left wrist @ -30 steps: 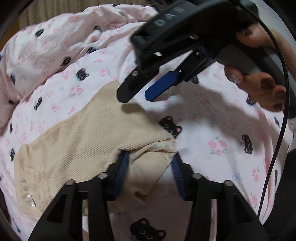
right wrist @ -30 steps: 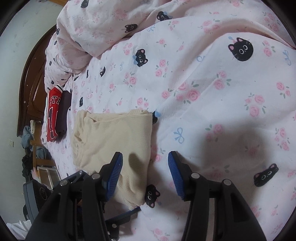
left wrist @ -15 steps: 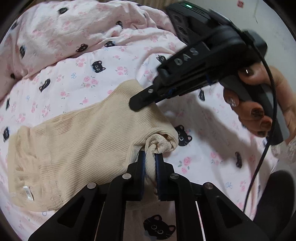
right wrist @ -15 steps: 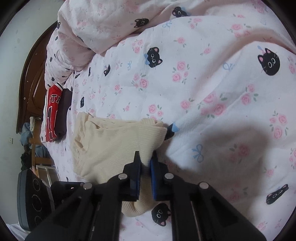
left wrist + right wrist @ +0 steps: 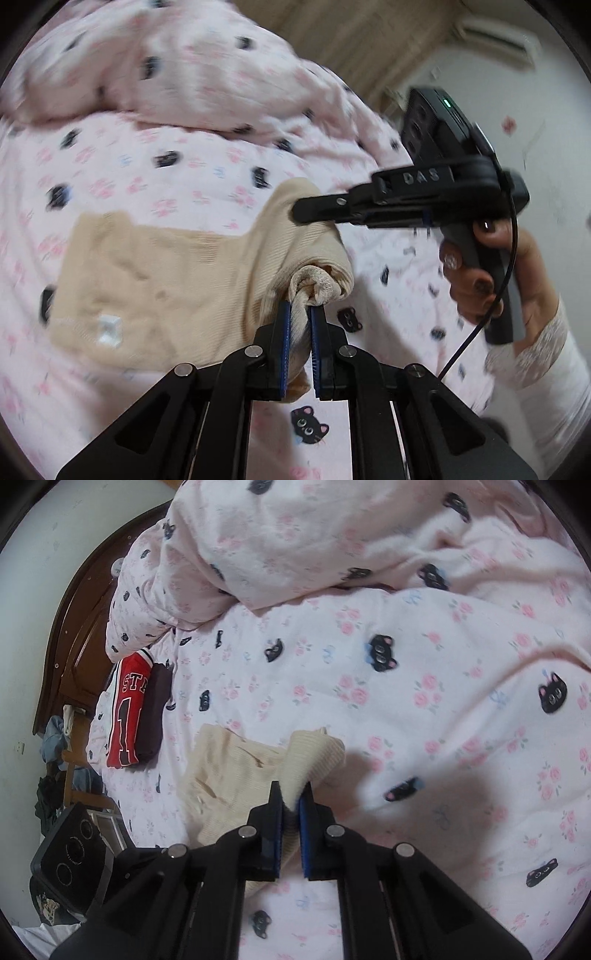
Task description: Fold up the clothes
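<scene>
The bed (image 5: 424, 709) carries a beige knit top (image 5: 155, 280), half lifted at its near edge. Folded clothes (image 5: 133, 716) lie near the headboard. Left claw (image 5: 298, 317) and right claw (image 5: 290, 805) each pinch a corner. Best to carry both corners across level, keeping the edge taut.

Home bedroom. Bed (image 5: 424, 716) covered with pink sheet, cat-and-rose print; matching bunched duvet (image 5: 295, 535) at far side. Dark wooden headboard (image 5: 79, 627) against white wall. Folded red jersey (image 5: 127, 716) and dark garment (image 5: 155, 712) stacked on bed. Wall air conditioner (image 5: 495, 40) and beige curtain (image 5: 351, 40) in left view. Clothes heaped on chair (image 5: 62, 760) beside bed.
</scene>
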`<state>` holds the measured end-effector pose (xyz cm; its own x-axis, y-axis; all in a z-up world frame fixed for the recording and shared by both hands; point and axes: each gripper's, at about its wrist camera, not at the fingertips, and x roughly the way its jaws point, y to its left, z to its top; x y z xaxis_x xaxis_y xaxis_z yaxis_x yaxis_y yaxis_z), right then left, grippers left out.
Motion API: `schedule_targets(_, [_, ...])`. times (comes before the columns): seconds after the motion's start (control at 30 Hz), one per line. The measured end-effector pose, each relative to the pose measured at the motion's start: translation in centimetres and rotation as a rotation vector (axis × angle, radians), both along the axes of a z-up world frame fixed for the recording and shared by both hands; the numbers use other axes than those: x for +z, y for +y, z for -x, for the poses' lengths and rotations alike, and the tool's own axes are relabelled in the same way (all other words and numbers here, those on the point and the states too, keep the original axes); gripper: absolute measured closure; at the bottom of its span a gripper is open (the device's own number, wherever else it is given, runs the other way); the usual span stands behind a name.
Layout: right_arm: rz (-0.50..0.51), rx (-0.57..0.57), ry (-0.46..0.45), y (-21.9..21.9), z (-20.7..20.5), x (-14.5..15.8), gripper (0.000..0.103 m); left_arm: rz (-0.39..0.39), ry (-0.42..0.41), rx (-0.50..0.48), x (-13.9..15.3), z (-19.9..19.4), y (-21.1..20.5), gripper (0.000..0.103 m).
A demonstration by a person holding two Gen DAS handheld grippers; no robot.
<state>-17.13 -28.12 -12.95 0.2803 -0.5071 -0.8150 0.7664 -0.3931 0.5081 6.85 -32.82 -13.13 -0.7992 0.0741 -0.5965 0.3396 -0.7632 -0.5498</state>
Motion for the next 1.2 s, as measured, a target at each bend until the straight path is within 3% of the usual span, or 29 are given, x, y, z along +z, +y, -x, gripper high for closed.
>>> schedule_targets(0.17, [-0.02,0.043,0.019,-3.6,-2.7,0.6,0.095,-0.104,0.056,0.133,-0.6,-3.7,-2.5,0.095])
schedule_targets(0.33, [-0.057,0.093,0.046,-7.3,-5.5,0.1,0.095,-0.088,0.037,0.187,-1.0,-5.7,-3.4,0.095])
schedule_targets(0.6, [-0.126,0.156,0.093,-11.9,-9.3,-1.7,0.095,-0.089,-0.037,0.257,-2.3,-7.6,-4.8,0.095])
schedule_targets(0.77, [-0.168,0.168,0.087,-13.9,-10.5,-3.6,0.091,-0.156,-0.125,0.315,-4.1,-8.6,-6.3,0.095])
schedule_targets(0.83, [-0.176,0.168,0.092,-14.4,-10.8,-4.1,0.089,-0.153,-0.144,0.333,-4.2,-9.0,-6.4,0.094])
schedule_targets(0.97, [-0.13,0.141,0.074,-14.7,-10.7,-3.1,0.071,-0.149,-0.148,0.36,-3.7,-10.1,-6.7,0.093])
schedule_targets(1.2, [-0.043,0.112,0.056,-13.9,-9.5,0.1,0.068,-0.036,-0.098,0.421,-0.9,-11.3,-7.1,0.093])
